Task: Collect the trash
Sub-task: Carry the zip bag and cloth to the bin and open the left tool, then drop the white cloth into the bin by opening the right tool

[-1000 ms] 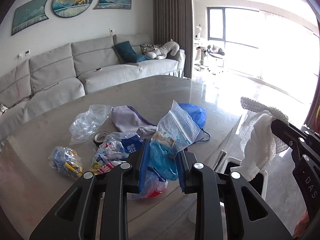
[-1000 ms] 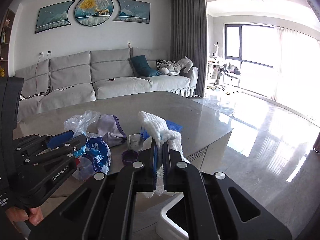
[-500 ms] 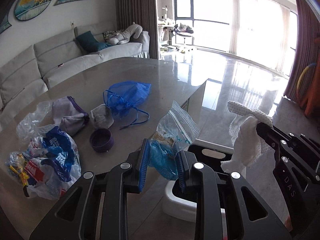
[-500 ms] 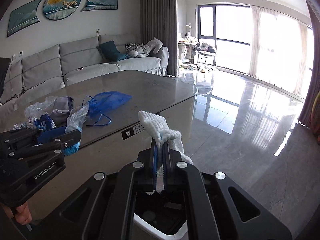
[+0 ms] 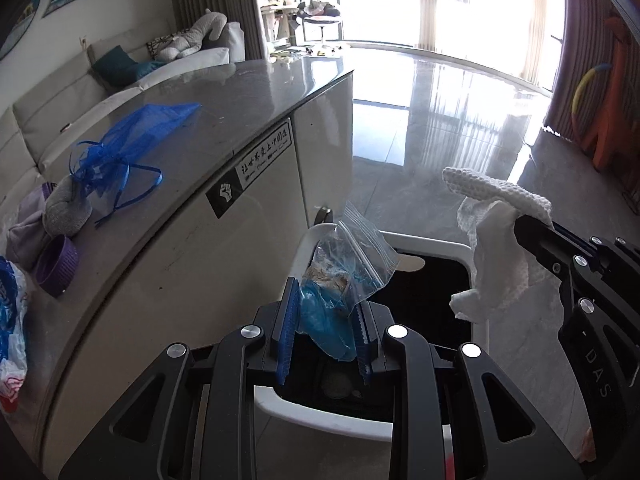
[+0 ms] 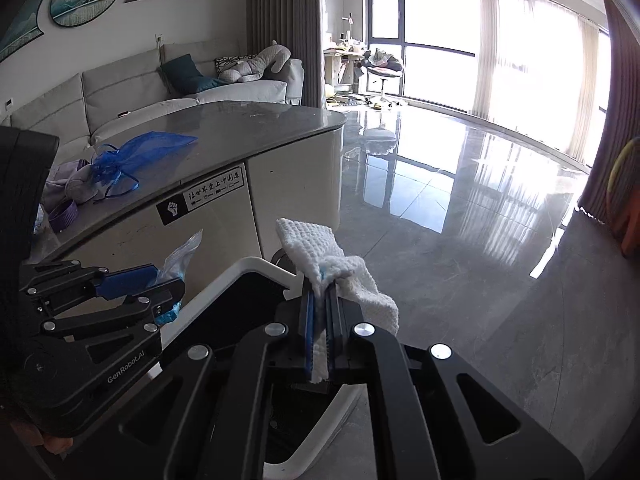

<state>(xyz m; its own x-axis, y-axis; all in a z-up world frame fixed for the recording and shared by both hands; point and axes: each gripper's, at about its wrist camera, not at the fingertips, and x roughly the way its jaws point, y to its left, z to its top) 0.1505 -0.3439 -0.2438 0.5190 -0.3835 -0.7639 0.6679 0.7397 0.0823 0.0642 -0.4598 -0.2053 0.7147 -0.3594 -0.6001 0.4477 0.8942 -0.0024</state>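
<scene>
My left gripper is shut on a clear zip bag with crumbs and crumpled blue plastic inside. It hangs over the black opening of a white trash bin on the floor beside the counter. My right gripper is shut on a crumpled white paper towel, held above the same white trash bin. In the left wrist view the paper towel and the right gripper hover at the bin's right side. The left gripper with its bag shows at the left of the right wrist view.
On the grey countertop lie a blue mesh drawstring bag, a purple cap, a grey pouch and printed plastic wrappers. The counter's white side panel stands close to the bin. Glossy floor stretches right; a sofa lies behind.
Both grippers swung right off the countertop and sank, carrying the zip bag and paper towel. They now hang above the bin beside the counter; both grips stay the same.
</scene>
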